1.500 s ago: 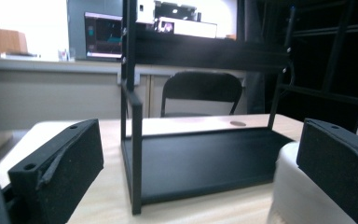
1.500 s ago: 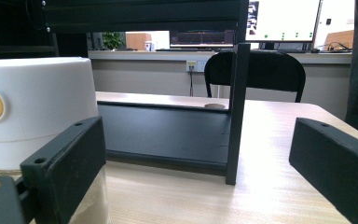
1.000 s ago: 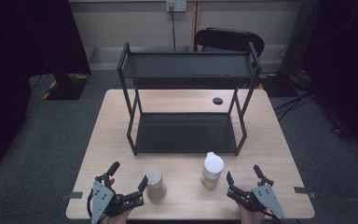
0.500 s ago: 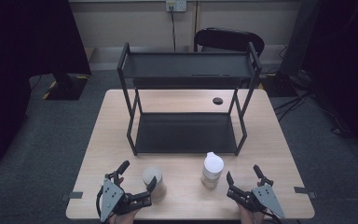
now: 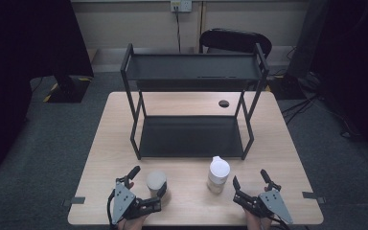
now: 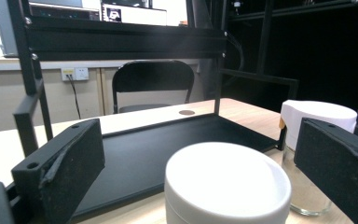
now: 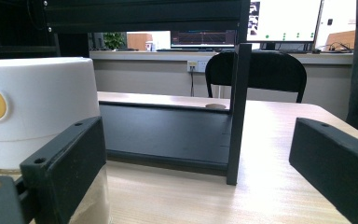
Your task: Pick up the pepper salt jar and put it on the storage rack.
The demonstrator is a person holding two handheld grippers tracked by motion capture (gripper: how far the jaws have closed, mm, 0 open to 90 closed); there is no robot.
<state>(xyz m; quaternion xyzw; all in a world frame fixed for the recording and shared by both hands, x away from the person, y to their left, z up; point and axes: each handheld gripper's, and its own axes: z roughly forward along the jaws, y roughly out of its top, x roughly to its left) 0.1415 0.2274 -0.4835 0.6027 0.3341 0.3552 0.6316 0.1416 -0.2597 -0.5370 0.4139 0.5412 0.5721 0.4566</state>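
Observation:
A short jar with a white lid [image 5: 156, 181] stands near the table's front edge, left of centre. My left gripper [image 5: 148, 182] is open, one jaw on each side of the jar, with gaps to both. In the left gripper view the jar's lid [image 6: 226, 182] sits low between the jaws of the left gripper [image 6: 200, 154]. A clear bottle with a white cap [image 5: 218, 173] stands to the right of the jar. My right gripper [image 5: 249, 180] is open beside that bottle, holding nothing. In the right gripper view the bottle [image 7: 37, 107] stands behind the left jaw of the right gripper [image 7: 200, 149].
A black two-tier metal rack [image 5: 191, 136] stands in the middle of the wooden table [image 5: 278, 143], its front posts just behind the jar and bottle. A round cable hole [image 5: 224, 103] lies behind the rack. A black chair [image 5: 235, 42] is beyond the far edge.
My left gripper has slid right and forward, so the jar that was beside it now stands between its open jaws. The right gripper, jar and bottle have stayed put.

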